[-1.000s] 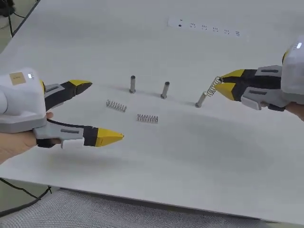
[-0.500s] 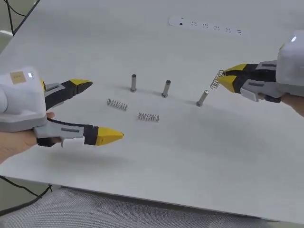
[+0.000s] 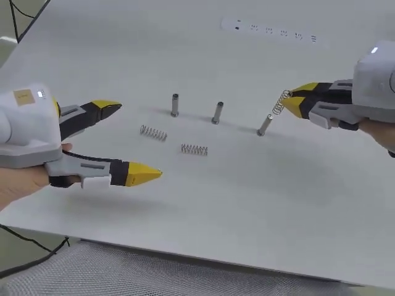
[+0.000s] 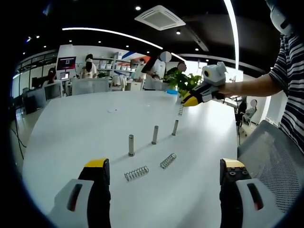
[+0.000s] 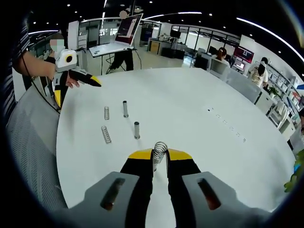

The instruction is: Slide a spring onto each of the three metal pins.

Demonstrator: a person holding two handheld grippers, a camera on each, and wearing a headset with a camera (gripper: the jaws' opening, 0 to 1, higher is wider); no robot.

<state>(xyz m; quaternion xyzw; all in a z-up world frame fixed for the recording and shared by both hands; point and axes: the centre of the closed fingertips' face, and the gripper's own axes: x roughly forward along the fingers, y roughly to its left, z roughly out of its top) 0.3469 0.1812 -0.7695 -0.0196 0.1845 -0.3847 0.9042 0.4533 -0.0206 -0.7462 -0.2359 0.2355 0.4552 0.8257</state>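
Observation:
Three metal pins stand in a row on the white table: left pin (image 3: pixel 175 105), middle pin (image 3: pixel 218 113), right pin (image 3: pixel 265 124), which leans in the head view. My right gripper (image 3: pixel 289 103) is shut on a spring (image 3: pixel 282 102) that hangs just above and to the right of the right pin's top, apart from it. In the right gripper view that spring (image 5: pixel 160 151) sticks up from between the shut jaws. Two more springs (image 3: pixel 153 132) (image 3: pixel 194 149) lie in front of the pins. My left gripper (image 3: pixel 134 142) is held open at the left, with nothing in it.
A white power strip (image 3: pixel 269 31) lies at the far side of the table. The table's near edge (image 3: pixel 185 253) runs just below the left gripper. In the gripper views, people, desks and monitors stand well beyond the table.
My right gripper has drawn up and to the right with the spring, whose lower end was at the right pin's top and now hangs apart from it. The left gripper has stayed put.

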